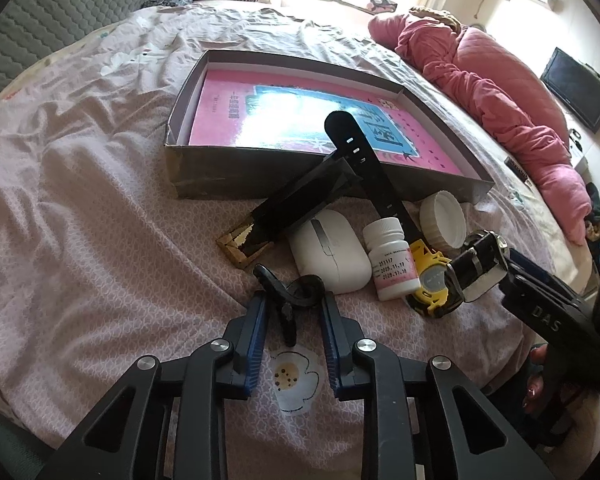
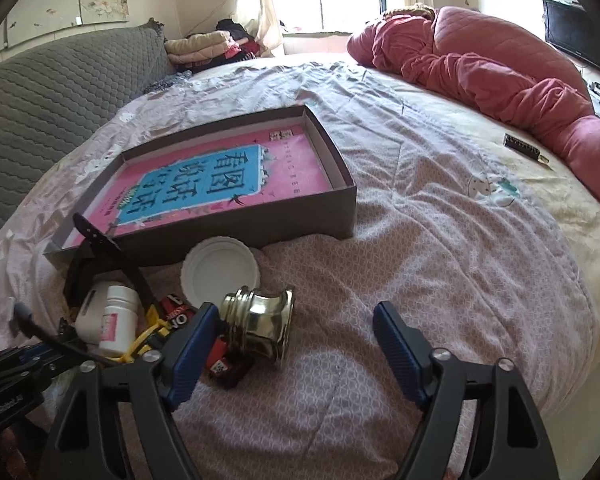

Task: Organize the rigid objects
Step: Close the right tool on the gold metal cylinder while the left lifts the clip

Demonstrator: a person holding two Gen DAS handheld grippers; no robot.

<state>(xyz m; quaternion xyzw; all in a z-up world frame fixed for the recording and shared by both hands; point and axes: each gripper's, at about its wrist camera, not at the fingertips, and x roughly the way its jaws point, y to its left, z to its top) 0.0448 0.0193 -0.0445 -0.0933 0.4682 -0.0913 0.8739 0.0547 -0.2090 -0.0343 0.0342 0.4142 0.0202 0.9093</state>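
Pick-up step judged in hand: left gripper [image 1: 293, 304] nearly closed around black hook-shaped piece [image 1: 288, 286], right gripper [image 2: 294, 334] wide open, empty, beside metal cap [image 2: 260, 320]; lift into cardboard box [image 1: 188, 178] required next

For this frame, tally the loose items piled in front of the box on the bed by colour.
White: 3 (plastic pill bottle, computer mouse, round ribbed lid)
Black: 3 (long flat case, perforated strap, curved hook piece)
Yellow: 1 (tape measure)
Shiny metal: 1 (flared fitting)
Total: 8
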